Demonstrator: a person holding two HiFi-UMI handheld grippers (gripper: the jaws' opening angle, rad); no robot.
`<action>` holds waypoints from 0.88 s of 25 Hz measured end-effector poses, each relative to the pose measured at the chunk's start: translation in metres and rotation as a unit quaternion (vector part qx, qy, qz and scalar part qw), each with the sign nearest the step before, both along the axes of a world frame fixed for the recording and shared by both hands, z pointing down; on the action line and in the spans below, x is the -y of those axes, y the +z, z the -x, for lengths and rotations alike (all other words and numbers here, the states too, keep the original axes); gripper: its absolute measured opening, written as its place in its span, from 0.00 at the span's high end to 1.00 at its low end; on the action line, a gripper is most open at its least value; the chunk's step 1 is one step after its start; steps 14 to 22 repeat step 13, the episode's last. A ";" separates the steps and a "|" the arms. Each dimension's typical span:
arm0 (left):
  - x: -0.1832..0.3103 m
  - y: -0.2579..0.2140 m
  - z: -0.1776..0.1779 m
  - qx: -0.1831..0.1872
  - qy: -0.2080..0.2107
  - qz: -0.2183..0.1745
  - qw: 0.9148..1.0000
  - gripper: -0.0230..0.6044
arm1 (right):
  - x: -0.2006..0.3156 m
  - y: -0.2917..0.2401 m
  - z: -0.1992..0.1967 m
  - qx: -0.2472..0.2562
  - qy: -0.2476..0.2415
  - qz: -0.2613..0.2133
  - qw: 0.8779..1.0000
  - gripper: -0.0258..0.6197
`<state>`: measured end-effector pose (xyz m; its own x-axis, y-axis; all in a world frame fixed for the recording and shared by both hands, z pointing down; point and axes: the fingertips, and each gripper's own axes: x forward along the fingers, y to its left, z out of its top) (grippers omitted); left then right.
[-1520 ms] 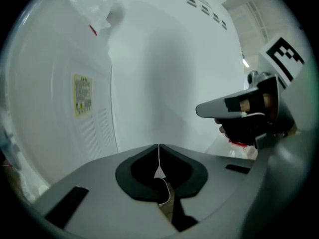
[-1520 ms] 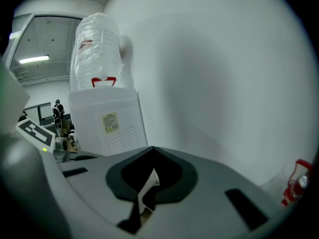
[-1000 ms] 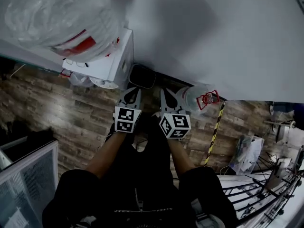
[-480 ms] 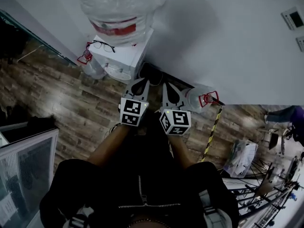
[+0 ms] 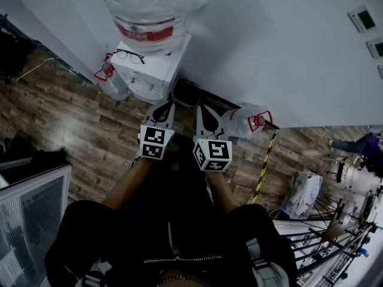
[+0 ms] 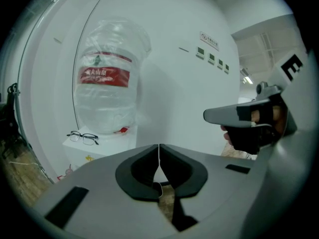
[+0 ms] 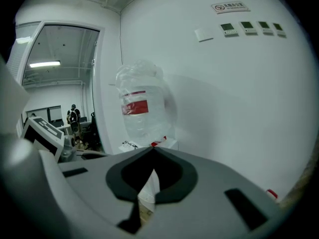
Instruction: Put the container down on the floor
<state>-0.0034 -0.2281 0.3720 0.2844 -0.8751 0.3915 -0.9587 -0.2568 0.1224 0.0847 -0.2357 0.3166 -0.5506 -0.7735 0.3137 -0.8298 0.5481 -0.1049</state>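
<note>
Little has changed over the last half second. The left gripper has its fingers pressed together on nothing, and the right gripper beside it is likewise closed and empty. The container still lies on the floor against the wall, just right of both.

Left tool and right tool, held side by side before the body; jaws of each pressed together, empty.

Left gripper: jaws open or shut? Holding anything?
Shut and empty. In its own view the left gripper has its jaw tips meeting along a thin seam, with nothing between them.
</note>
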 end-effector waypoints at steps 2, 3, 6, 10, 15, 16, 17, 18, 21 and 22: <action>-0.003 0.005 0.007 -0.001 -0.003 0.006 1.000 0.93 | -0.002 0.005 0.006 -0.003 -0.001 0.006 1.000 0.95; -0.005 0.008 0.010 -0.001 -0.005 0.009 1.000 0.93 | -0.003 0.008 0.009 -0.004 -0.001 0.009 1.000 0.95; -0.006 0.016 0.018 -0.004 -0.009 0.019 1.000 0.93 | -0.002 0.017 0.016 -0.008 -0.002 0.019 1.000 0.95; -0.003 0.029 0.020 -0.009 -0.013 0.032 0.999 0.93 | 0.002 0.027 0.020 -0.013 -0.003 0.030 0.999 0.95; 0.000 0.037 0.019 -0.010 -0.013 0.040 0.999 0.93 | 0.005 0.033 0.018 -0.017 -0.004 0.037 0.999 0.95; 0.000 0.037 0.019 -0.010 -0.013 0.040 0.999 0.93 | 0.005 0.033 0.018 -0.017 -0.004 0.037 0.999 0.95; 0.000 0.037 0.019 -0.010 -0.013 0.040 0.999 0.93 | 0.005 0.033 0.018 -0.017 -0.004 0.037 0.999 0.95; 0.000 0.037 0.019 -0.010 -0.013 0.040 0.999 0.93 | 0.005 0.033 0.018 -0.017 -0.004 0.037 0.999 0.95; 0.000 0.037 0.019 -0.010 -0.013 0.040 0.999 0.93 | 0.005 0.033 0.018 -0.017 -0.004 0.037 0.999 0.95; 0.000 0.037 0.019 -0.010 -0.013 0.040 0.999 0.93 | 0.005 0.033 0.018 -0.017 -0.004 0.037 0.999 0.95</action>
